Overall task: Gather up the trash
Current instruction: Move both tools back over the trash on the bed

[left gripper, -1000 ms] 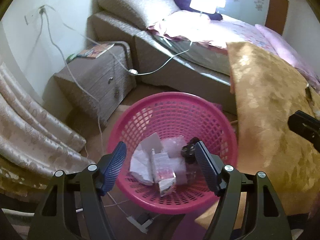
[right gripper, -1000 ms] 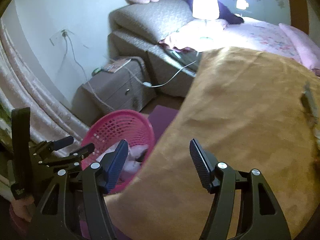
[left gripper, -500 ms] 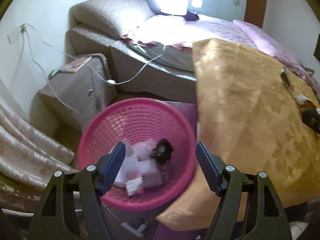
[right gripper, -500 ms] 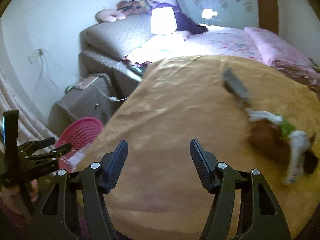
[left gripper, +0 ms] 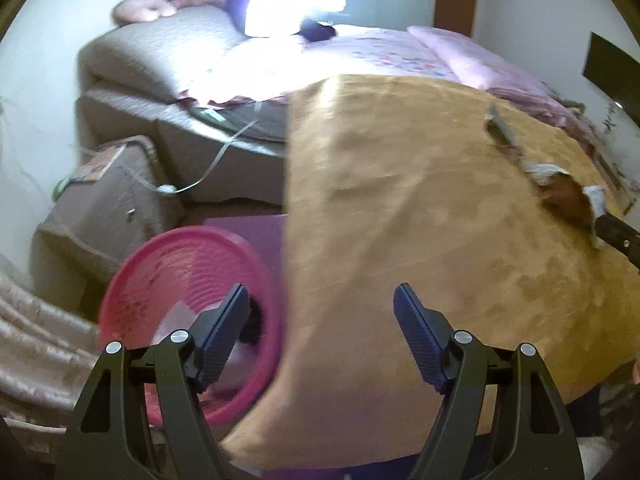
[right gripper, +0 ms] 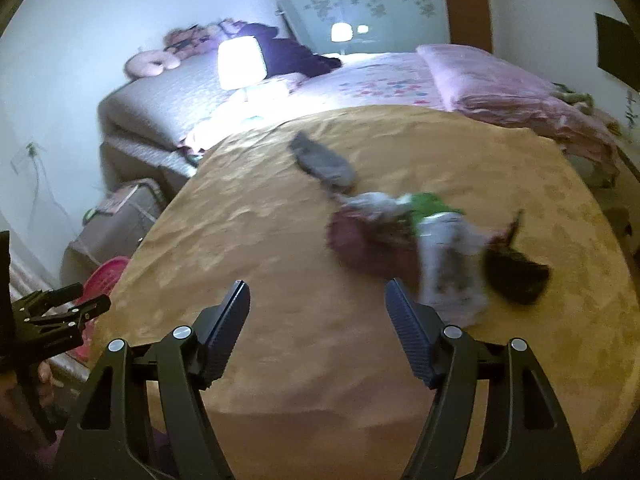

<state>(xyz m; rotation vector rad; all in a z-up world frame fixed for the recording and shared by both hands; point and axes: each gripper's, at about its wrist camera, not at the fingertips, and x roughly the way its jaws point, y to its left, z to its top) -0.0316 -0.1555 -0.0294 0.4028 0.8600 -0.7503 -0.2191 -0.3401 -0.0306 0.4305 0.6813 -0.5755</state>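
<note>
A pink mesh basket (left gripper: 168,264) stands on the floor left of the gold-covered table (left gripper: 420,216); it holds pale wrappers, mostly hidden by my left finger. It also shows in the right wrist view (right gripper: 105,276). My left gripper (left gripper: 320,320) is open and empty over the table's left edge. My right gripper (right gripper: 316,312) is open and empty above the gold cloth (right gripper: 280,240). Trash lies ahead right of it: a grey wrapper (right gripper: 322,162), a maroon packet (right gripper: 368,242), a green and white wrapper (right gripper: 440,248) and a dark piece (right gripper: 516,276). The trash also shows in the left view (left gripper: 560,192).
A grey nightstand (left gripper: 104,200) with a cable stands behind the basket. A bed (right gripper: 380,80) with pink bedding and a lit lamp (right gripper: 240,62) lies beyond the table. Curtain folds (left gripper: 36,332) hang at the far left.
Both grippers have swung right, away from the basket and over the table. The trash pile has come nearer in the right view. Both stay open.
</note>
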